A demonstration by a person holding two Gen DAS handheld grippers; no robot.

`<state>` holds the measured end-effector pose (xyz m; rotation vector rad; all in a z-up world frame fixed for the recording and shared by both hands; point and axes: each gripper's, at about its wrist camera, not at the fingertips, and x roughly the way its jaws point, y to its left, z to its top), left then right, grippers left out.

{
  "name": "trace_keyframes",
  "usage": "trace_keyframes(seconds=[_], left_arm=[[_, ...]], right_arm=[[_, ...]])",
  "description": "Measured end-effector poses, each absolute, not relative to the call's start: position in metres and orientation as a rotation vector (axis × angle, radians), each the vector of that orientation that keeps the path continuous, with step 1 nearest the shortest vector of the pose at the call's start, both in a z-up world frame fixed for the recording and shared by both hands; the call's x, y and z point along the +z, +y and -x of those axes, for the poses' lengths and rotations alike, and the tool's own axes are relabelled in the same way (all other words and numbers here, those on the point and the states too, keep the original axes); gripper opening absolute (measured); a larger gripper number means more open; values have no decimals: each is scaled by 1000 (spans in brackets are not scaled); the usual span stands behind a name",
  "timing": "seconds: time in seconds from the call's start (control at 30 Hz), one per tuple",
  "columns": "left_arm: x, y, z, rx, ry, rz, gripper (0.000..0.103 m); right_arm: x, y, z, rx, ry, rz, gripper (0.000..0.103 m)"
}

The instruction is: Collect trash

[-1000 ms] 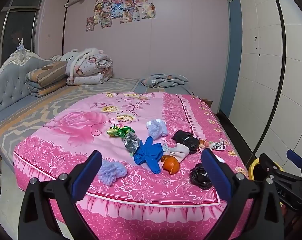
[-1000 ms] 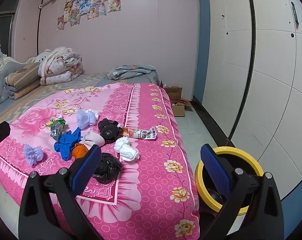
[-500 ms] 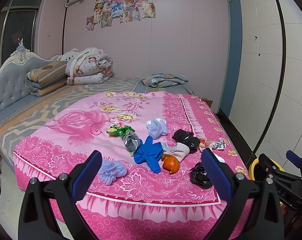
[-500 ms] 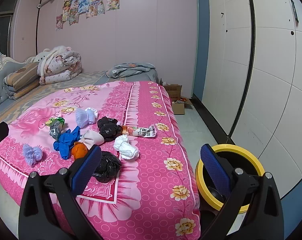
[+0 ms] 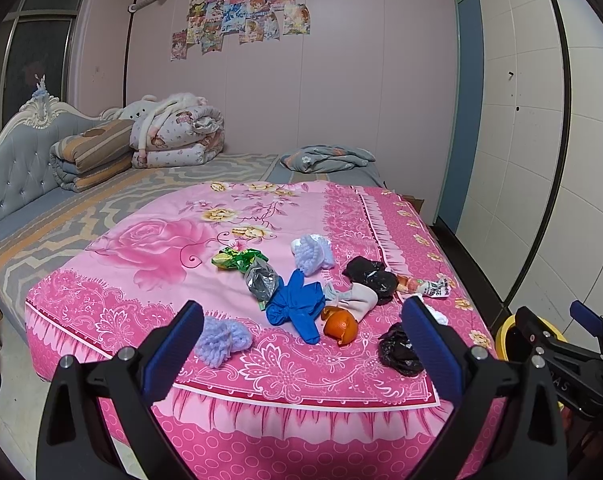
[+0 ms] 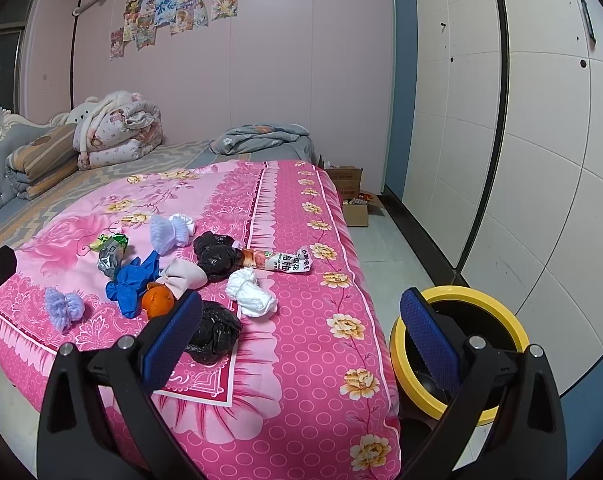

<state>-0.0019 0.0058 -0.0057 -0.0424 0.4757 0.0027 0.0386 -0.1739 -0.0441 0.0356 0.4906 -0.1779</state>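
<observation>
The left gripper (image 5: 301, 340) and right gripper (image 6: 299, 330) both hang spread wide and empty over the bed's near edge. Trash lies on the pink cover (image 6: 301, 360): orange peel (image 5: 340, 326), blue glove (image 5: 297, 306), black bags (image 6: 211, 330) (one beside the right gripper's left pad). A yellow bin (image 6: 457, 344) stands on the floor beside the bed.

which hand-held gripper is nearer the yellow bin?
Right. The right hand-held gripper hangs open at the bed's corner with the yellow bin just behind its right finger. The left hand-held gripper faces the bed further left, beyond the right one.
</observation>
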Motion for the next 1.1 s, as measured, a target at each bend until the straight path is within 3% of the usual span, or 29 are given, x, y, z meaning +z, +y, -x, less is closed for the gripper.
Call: trace_keyframes(seconds=[1.1], left_arm=[[-6,5,1,4,480,45,96]], right_arm=[[-45,-174,-39,-176,495,-39,95]])
